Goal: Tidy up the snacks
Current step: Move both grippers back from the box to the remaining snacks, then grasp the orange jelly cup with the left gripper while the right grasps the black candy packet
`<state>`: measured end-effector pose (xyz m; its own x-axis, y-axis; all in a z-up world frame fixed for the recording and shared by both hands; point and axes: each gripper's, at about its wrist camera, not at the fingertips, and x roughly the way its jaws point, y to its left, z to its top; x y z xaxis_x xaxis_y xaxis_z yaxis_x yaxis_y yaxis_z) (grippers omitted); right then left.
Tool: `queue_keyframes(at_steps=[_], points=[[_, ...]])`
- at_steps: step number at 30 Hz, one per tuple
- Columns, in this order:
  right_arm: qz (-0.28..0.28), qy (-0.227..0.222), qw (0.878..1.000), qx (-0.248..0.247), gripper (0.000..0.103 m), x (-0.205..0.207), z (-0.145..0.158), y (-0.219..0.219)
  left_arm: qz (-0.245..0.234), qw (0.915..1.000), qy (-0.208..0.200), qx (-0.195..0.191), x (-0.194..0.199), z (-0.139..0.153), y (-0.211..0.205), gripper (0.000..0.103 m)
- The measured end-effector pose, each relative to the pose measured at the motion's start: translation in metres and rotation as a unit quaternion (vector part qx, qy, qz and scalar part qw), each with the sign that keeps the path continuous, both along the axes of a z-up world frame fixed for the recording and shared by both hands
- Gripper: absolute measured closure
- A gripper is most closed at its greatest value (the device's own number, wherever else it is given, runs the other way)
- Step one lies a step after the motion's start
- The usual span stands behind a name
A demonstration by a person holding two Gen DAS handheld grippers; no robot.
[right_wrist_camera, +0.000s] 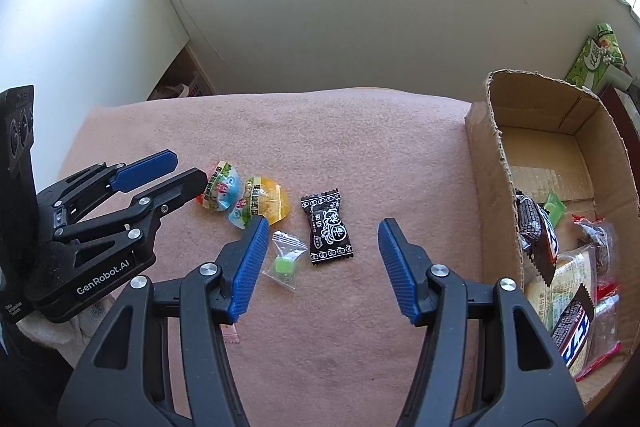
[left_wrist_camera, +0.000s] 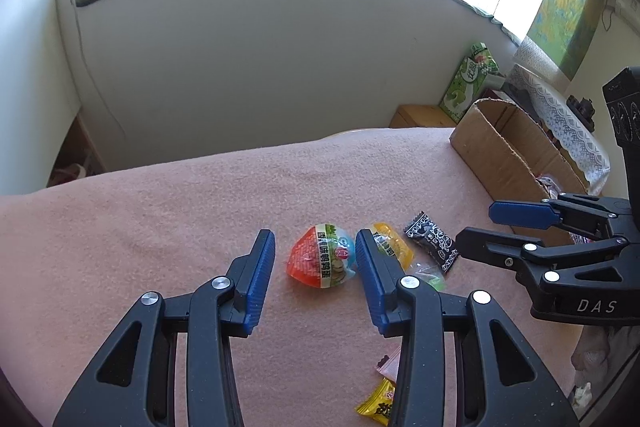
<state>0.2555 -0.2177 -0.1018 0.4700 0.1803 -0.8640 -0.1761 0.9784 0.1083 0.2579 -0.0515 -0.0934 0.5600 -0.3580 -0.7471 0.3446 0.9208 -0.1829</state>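
behind the left gripper (left_wrist_camera: 315, 259), yellow snack (left_wrist_camera: 390, 245) half hidden.

yellow candy (left_wrist_camera: 378, 405): half behind tool arm | pink wrapper (left_wrist_camera: 390, 361): mostly hidden

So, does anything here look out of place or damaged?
Several snacks lie loose on the pink blanket, outside the cardboard box: two egg packs, orange and yellow, a black candy. The box rim looks torn and ragged.
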Motion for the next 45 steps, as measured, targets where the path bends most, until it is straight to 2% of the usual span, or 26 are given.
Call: queue_keyframes(at_steps=[10, 17, 20, 25, 29, 34, 45], points=[[-0.008, 0.021, 1.0, -0.022, 0.044, 0.021, -0.025, 0.004, -0.021, 0.9993, -0.01, 0.028, -0.002, -0.011, -0.013, 0.063], [-0.001, 0.029, 0.999, -0.042, 0.049, 0.03, -0.04, 0.012, -0.031, 0.9979, -0.017, 0.054, -0.002, -0.02, -0.02, 0.063], [0.004, 0.031, 0.998, -0.054, 0.053, 0.032, -0.047, 0.018, -0.028, 0.9982, -0.012, 0.052, 0.001, -0.022, -0.019, 0.063], [0.014, 0.02, 0.997, -0.079, 0.053, 0.028, -0.051, 0.028, -0.029, 0.9982, -0.009, 0.052, 0.002, -0.025, -0.017, 0.067], [0.026, 0.013, 0.995, -0.098, 0.076, 0.025, -0.053, 0.036, -0.029, 0.998, -0.012, 0.054, 0.0, -0.025, -0.017, 0.07], [0.032, 0.006, 0.993, -0.112, 0.077, 0.022, -0.056, 0.046, -0.027, 0.9984, -0.012, 0.049, 0.0, -0.025, -0.012, 0.071], [0.025, -0.005, 0.996, -0.088, 0.078, 0.015, -0.045, 0.029, -0.013, 0.9988, -0.026, 0.038, -0.005, -0.015, -0.003, 0.072]])
